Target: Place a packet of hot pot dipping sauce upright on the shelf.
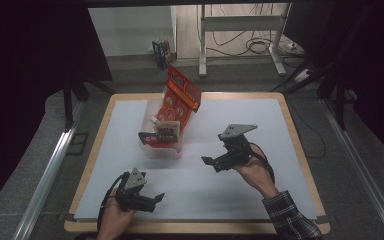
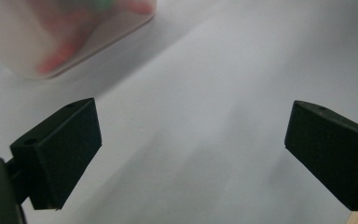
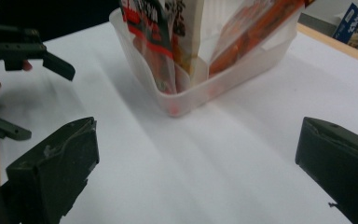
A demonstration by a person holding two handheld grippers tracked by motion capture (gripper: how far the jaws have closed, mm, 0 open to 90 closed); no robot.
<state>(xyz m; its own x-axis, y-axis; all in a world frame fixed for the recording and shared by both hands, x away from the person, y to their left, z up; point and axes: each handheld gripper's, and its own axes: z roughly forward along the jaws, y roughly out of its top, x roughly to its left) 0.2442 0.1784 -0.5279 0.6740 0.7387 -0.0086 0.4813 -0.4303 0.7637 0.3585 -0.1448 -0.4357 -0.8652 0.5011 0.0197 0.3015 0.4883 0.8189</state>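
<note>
Both grippers stood wide open and empty: left gripper (image 1: pixel 141 196) near the table's front edge, right gripper (image 1: pixel 230 155) beside the clear tub (image 1: pixel 152 107) mid-table. Snack bags (image 1: pixel 179 100) stood in the tub, long axes leaning up and rightward. Advisable approach: grip one bag's top edge.

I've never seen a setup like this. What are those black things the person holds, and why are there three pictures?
No robot here: a person holds a hand-operated gripper in each hand. The high view looks down on the white-covered table, with the left gripper near the front edge and the right gripper farther in. The other two pictures come from cameras riding on each gripper, looking along its black fingers. Both grippers are open and hold nothing. On the table stands a clear plastic container with red and orange snack packets standing in it.
</note>
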